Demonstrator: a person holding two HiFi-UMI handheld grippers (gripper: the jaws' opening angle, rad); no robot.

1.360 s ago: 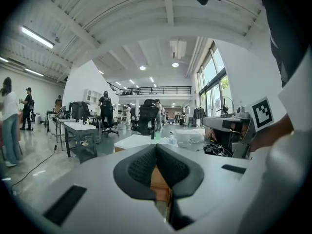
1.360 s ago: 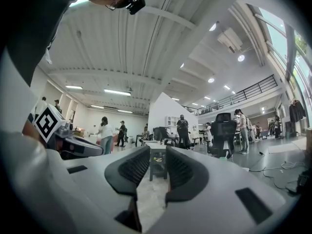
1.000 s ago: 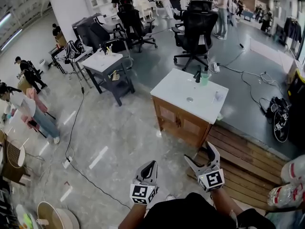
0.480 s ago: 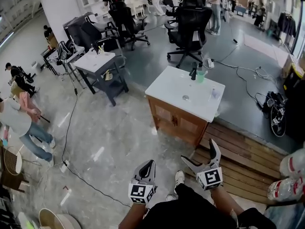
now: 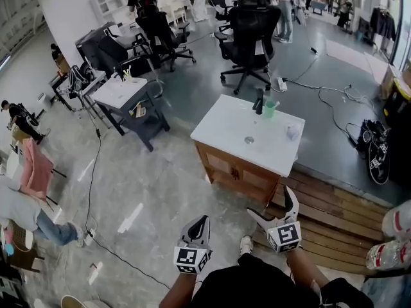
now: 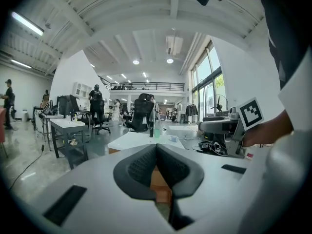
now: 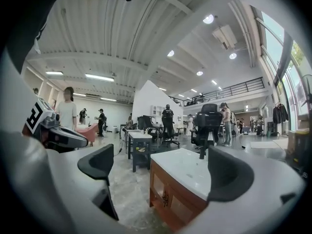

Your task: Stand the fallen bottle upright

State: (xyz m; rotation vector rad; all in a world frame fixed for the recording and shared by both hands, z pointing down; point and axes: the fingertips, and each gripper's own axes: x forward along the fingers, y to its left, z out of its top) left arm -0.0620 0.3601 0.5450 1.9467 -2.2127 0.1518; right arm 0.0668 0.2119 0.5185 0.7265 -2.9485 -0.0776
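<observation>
We have drawn nearer the vanity worktop (image 5: 225, 124), and our right gripper (image 5: 270, 201) has just spread its jaws wide, empty, while the left gripper (image 5: 200, 223) stays clenched on nothing, so the small clear bottle (image 5: 292, 132), apparently lying near the worktop's right edge, is not yet within reach.

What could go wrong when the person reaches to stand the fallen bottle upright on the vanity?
The clear bottle lies near the countertop's edge; a nudge may roll it off. The green cup stands close by; the right tool, its jaws just opened wide with nothing between, could knock it.
</observation>
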